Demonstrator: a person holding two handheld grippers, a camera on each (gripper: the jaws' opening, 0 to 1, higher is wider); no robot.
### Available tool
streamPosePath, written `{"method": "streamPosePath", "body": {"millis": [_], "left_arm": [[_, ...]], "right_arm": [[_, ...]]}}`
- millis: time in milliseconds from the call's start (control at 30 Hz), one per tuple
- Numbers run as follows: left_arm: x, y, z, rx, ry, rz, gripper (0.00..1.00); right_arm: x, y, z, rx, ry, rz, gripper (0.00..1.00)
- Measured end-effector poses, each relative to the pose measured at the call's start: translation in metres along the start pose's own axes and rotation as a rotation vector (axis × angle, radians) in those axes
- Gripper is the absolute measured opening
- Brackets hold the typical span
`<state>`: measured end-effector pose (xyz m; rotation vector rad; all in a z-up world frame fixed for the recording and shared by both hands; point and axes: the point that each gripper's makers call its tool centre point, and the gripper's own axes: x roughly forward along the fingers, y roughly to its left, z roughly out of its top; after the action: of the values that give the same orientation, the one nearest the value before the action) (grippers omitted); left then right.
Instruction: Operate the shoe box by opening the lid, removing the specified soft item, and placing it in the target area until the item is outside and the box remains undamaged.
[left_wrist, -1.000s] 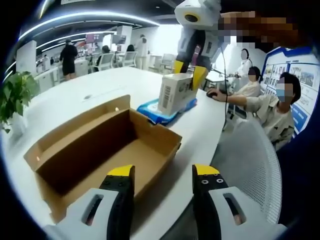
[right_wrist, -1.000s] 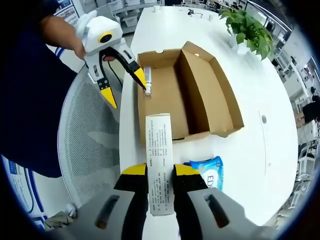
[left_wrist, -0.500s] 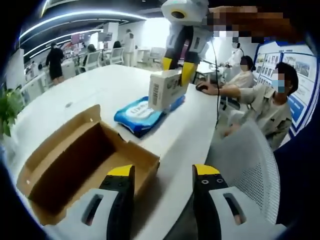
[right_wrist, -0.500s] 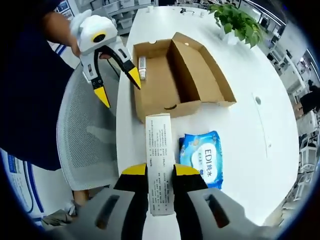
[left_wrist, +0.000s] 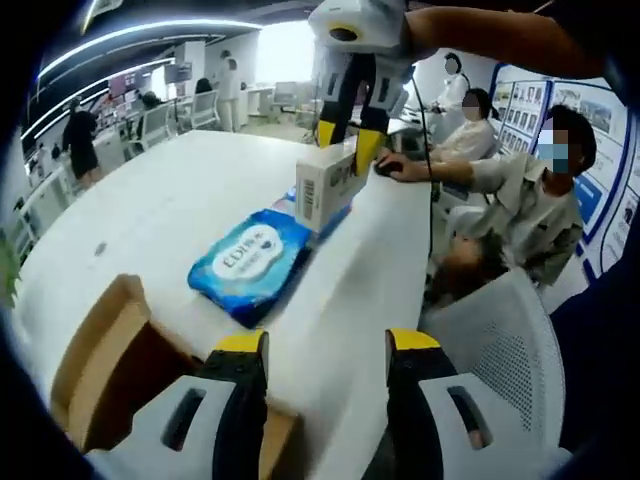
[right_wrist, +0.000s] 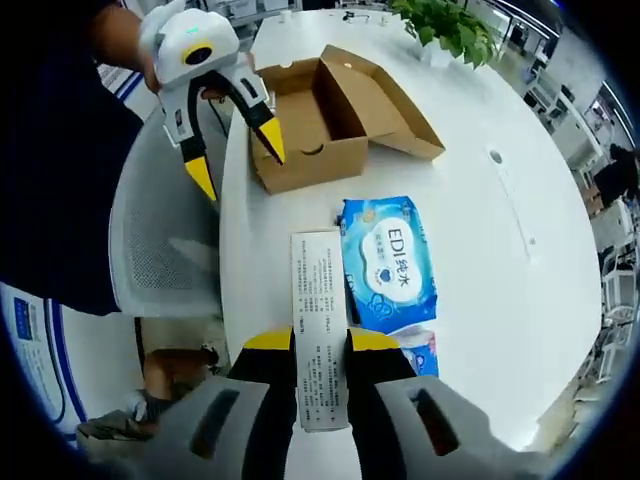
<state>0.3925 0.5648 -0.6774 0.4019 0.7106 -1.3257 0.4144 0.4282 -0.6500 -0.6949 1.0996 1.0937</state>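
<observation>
both views have swung off the shoe box toward the blue wipes pack on the tabletop. right hand-held gripper clamps a small carton; left hand-held gripper wide, empty. risk: carton slipping, or landing on the pack.

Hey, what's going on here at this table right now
A person is working with two handheld grippers at a white table. The right gripper is shut on a small white printed carton, held above the table beside a blue wet-wipes pack that lies flat there. The left gripper hangs open and empty near the open cardboard shoe box. People sit at desks nearby.
</observation>
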Motion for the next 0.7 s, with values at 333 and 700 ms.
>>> {"method": "streamPosePath", "body": {"millis": [333, 700], "left_arm": [[0.031, -0.009, 0.014, 0.005, 0.038, -0.01, 0.46], [0.066, 0.01, 0.043, -0.007, 0.058, 0.004, 0.45]], "right_arm": [[-0.001, -0.019, -0.04, 0.009, 0.005, 0.015, 0.15], [-0.001, -0.054, -0.06, 0.004, -0.012, 0.013, 0.15]]}}
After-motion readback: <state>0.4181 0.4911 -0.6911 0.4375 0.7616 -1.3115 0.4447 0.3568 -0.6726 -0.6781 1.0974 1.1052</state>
